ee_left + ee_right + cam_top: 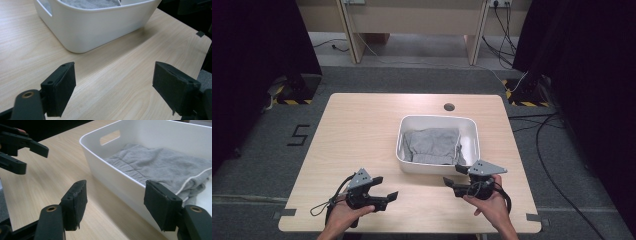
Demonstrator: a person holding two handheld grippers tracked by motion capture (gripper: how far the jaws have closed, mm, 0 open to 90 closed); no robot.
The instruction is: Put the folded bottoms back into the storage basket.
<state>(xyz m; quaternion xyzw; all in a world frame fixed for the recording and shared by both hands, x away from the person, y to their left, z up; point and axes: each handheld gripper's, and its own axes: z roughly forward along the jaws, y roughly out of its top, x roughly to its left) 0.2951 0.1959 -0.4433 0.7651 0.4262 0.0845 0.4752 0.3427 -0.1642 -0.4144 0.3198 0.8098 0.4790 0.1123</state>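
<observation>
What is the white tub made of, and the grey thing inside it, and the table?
The white tub looks like smooth plastic: rounded edges, soft sheen, cut-out handle. The grey thing is soft cloth, probably knitted cotton, with folds and a white cord. The table shows pale wood grain, perhaps a printed laminate.

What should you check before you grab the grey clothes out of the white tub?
1. Left tongs open with nothing between them: ok.
2. Right tongs open with nothing between them: ok.
3. Grey clothes lie inside the white tub, uncovered and reachable from above: ok.
4. Tub stands flat on the table, away from the edges: ok.
5. Bare table between the two tongs and the tub, nothing in the way: ok.
6. Whether the clothes are one piece or several, or caught on the tub: cannot tell.
</observation>
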